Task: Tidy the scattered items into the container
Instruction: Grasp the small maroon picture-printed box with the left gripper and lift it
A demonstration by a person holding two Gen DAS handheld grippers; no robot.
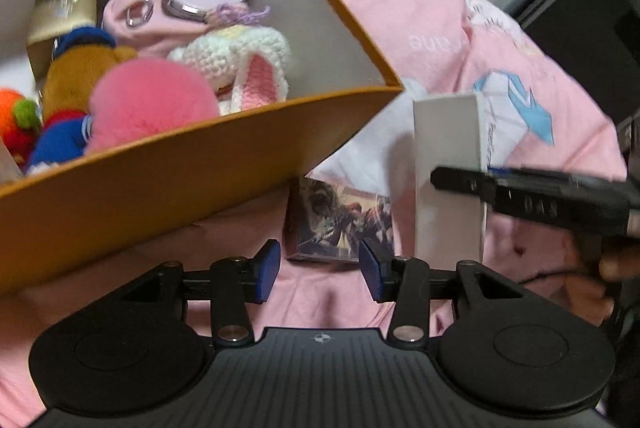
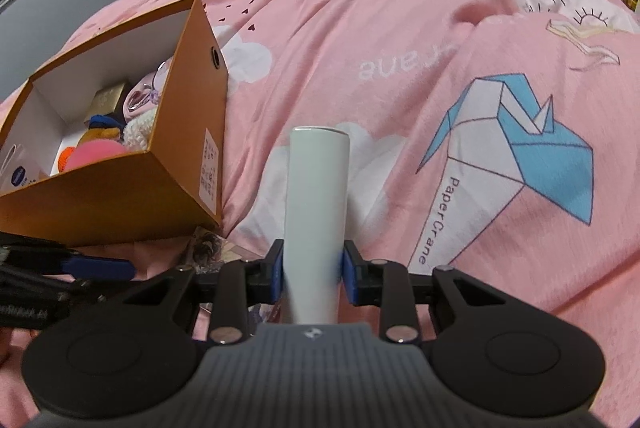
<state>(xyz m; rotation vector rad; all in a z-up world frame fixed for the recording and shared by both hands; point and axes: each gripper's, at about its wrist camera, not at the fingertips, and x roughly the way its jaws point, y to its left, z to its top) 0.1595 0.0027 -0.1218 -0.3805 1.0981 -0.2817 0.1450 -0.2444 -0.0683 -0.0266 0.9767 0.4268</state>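
Pink bed quilt (image 2: 400, 40) | white tube (image 2: 316, 212) clamped upright in right tongs (image 2: 313, 276) | left tongs (image 1: 319, 270) wide, empty | orange box (image 2: 120, 196) left-forward; tube best lowered past rim before release.

Left tongs (image 1: 319, 270) gaping, right tongs (image 2: 313, 274) clamping.

Left: holding blue-padded fingers (image 1: 266, 270) parted with nothing between them, pointing forward and slightly down, level across the lower middle of own view. Right: pressing both blue pads (image 2: 349, 276) against the sides of a white tube (image 2: 317, 212), gripping near its lower end, keeping it upright between the fingers. Showing from the left view as a dark finger (image 1: 532, 194) reaching in from the right edge, with part of a hand (image 1: 608, 260) visible behind it.
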